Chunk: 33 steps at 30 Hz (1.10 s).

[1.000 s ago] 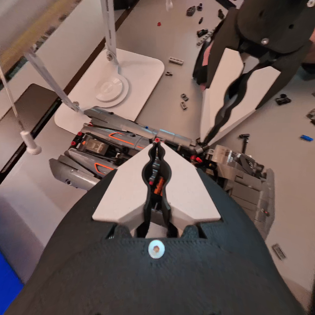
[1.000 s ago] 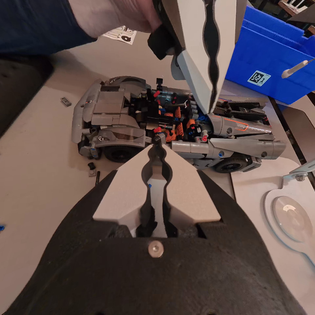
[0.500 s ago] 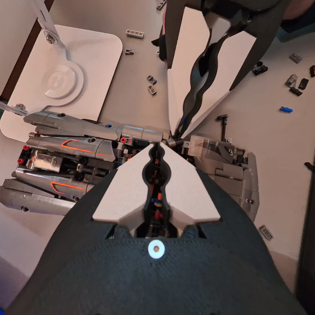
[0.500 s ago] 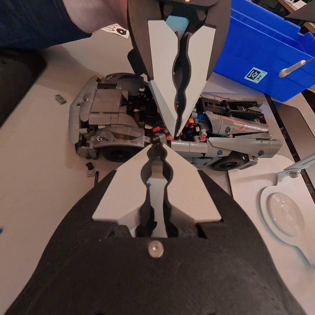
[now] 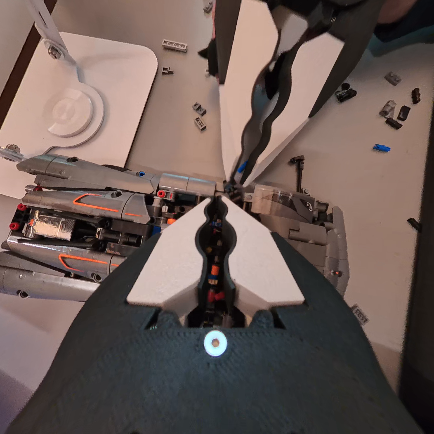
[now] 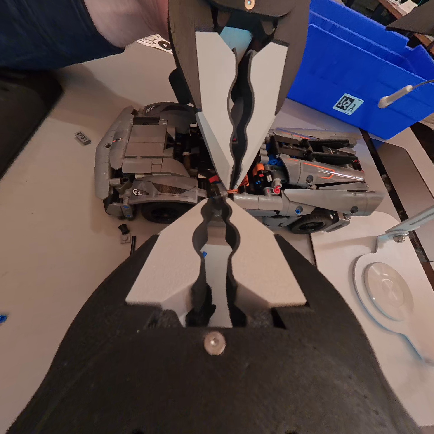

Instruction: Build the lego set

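A grey Lego sports car with orange stripes (image 5: 89, 202) lies across the table, with its roof open and its inner parts showing; it also shows in the right wrist view (image 6: 145, 150). My left gripper (image 5: 217, 198) is shut and points down into the middle of the car. From the right wrist view it (image 6: 231, 187) comes down from above. My right gripper (image 6: 215, 199) is shut on a small black piece (image 6: 215, 193) at the car's side, between the front wheel arch and the door sill. Its tips (image 5: 232, 185) almost touch the left gripper's tips.
A white stand base (image 5: 70, 94) lies beside the car's rear. A blue bin (image 6: 352, 70) stands behind the car. Loose small pieces (image 5: 394, 112) and two grey plates (image 5: 199, 117) are scattered on the table. A person's arm (image 6: 70, 30) holds the left gripper. The tips of both grippers are at nearly the same place.
My left gripper has swung over the car's middle and come lower, so its tips now meet the right gripper's tips. The right gripper stays shut on its piece at the car's side.
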### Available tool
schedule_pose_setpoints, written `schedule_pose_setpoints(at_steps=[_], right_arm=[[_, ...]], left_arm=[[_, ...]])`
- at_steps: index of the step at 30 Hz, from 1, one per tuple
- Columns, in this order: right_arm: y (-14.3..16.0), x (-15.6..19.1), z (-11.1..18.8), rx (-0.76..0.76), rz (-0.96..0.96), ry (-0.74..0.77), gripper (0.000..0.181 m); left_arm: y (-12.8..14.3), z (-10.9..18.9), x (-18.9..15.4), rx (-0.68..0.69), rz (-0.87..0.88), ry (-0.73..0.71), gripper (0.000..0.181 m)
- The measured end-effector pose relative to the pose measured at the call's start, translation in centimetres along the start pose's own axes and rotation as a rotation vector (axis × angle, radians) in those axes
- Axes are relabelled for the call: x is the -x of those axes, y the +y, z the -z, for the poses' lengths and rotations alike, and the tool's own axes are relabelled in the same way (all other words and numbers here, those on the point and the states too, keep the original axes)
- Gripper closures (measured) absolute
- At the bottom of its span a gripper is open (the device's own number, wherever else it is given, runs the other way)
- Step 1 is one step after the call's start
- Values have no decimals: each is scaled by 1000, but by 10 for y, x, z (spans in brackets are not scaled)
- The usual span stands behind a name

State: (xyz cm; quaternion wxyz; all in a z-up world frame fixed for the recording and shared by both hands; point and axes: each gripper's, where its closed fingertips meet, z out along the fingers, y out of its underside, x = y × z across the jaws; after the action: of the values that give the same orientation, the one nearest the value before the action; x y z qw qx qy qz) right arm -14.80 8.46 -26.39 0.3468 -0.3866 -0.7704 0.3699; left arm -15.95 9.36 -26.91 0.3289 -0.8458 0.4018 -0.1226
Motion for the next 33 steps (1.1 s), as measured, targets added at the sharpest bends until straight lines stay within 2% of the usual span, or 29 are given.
schedule_pose_setpoints(at_steps=[7, 13, 16, 18, 23, 25, 33], right_arm=[[6, -5, 3, 8, -95, -20, 165], [7, -1, 0, 11, -104, -44, 170], [8, -2, 1, 17, -108, -40, 172], [8, -2, 0, 17, -114, -41, 172], [7, -2, 0, 17, -119, -38, 171], [7, -2, -1, 15, -120, -36, 171], [7, -3, -1, 10, -129, -32, 171]], left_arm=[[4, -4, -2, 26, -13, 4, 181], [2, -4, -2, 9, -5, 11, 181], [-5, 9, 8, -48, 16, -36, 181], [-13, 25, 26, -125, 54, -118, 181], [-10, 46, 32, -189, 123, -110, 181], [-10, 44, 27, -189, 122, -76, 180], [-2, 4, -3, -27, 32, 31, 176]])
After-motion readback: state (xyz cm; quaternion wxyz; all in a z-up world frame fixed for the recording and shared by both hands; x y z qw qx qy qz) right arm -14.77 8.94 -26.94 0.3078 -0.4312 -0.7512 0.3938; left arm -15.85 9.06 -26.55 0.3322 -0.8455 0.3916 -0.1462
